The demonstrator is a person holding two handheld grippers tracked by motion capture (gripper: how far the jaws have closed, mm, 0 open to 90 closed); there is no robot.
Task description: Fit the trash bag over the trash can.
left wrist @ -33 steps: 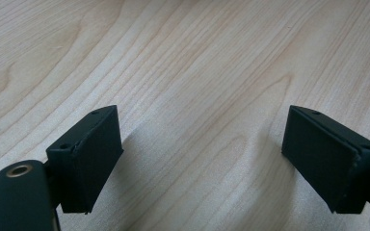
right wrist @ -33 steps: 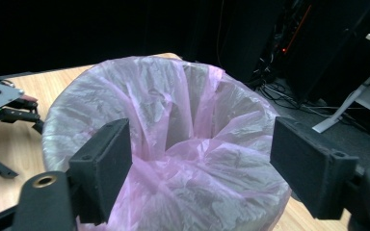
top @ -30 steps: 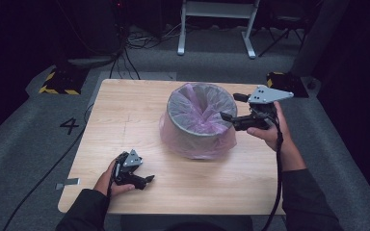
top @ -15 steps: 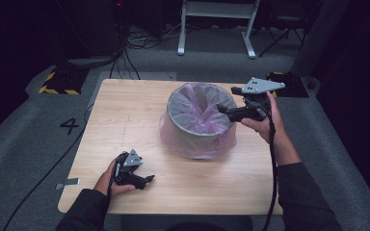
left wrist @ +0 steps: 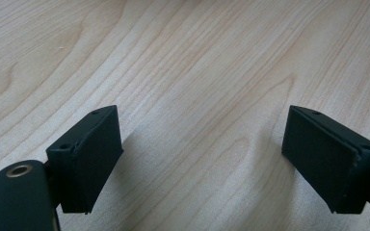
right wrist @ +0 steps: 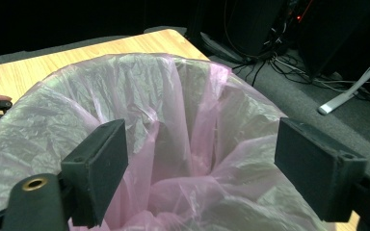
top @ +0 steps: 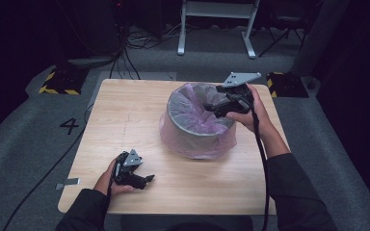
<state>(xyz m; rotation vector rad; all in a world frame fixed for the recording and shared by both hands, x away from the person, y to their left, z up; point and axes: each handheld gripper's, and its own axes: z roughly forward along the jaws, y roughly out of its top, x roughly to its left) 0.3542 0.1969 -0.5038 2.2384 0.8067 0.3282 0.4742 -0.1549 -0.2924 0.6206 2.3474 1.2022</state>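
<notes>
A round grey bin (top: pixel 192 126) lined with a pink plastic bag (top: pixel 197 144) stands on the wooden table (top: pixel 125 110), right of centre. My right gripper (top: pixel 211 109) hovers over the bin's right rim, jaws open and pointing left into the opening. In the right gripper view, the crumpled bag liner (right wrist: pixel 183 125) lies beyond the open gripper (right wrist: pixel 200 168), with nothing between the pads. My left gripper (top: pixel 147 180) rests on the table near the front left corner; its jaws (left wrist: pixel 202 159) stand open over bare wood.
The table's front edge (top: pixel 173 211) lies close to the left hand. Cables trail from both grippers toward the person. Grey floor surrounds the table, with a metal stand (top: pixel 217 19) and cables behind it and yellow-black blocks (top: pixel 58 82) at the left.
My right gripper has moved left and toward the far side, from beside the bin's right wall to above its rim. The left gripper has stayed put.
</notes>
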